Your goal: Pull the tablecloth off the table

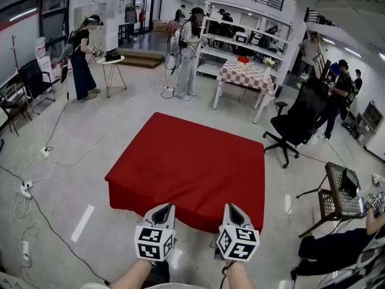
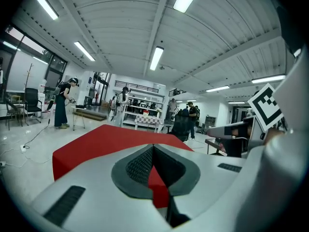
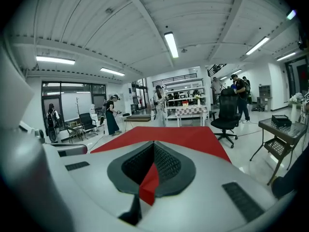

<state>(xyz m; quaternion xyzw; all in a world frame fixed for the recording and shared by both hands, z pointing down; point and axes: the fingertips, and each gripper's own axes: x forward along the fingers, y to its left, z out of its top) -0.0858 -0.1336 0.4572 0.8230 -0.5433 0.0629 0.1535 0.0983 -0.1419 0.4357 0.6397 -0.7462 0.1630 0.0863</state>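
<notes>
A red tablecloth [image 1: 192, 161] covers a square table in the middle of the floor and hangs down its sides. My left gripper [image 1: 165, 208] and right gripper [image 1: 232, 208] sit side by side at the cloth's near edge. In the left gripper view my left gripper [image 2: 153, 147] is shut, with a fold of the red tablecloth [image 2: 157, 182] pinched between its dark pads. In the right gripper view my right gripper [image 3: 154, 144] is likewise shut on a strip of the red tablecloth [image 3: 149, 185]. Beyond the jaws the cloth lies flat on the table top.
A black office chair [image 1: 296, 124] stands to the table's right, and a wire cart [image 1: 338, 198] is nearer on the right. A checkered table [image 1: 245, 76] and shelving lie beyond. Cables and a power strip [image 1: 26, 189] cross the floor at left. Several people stand around.
</notes>
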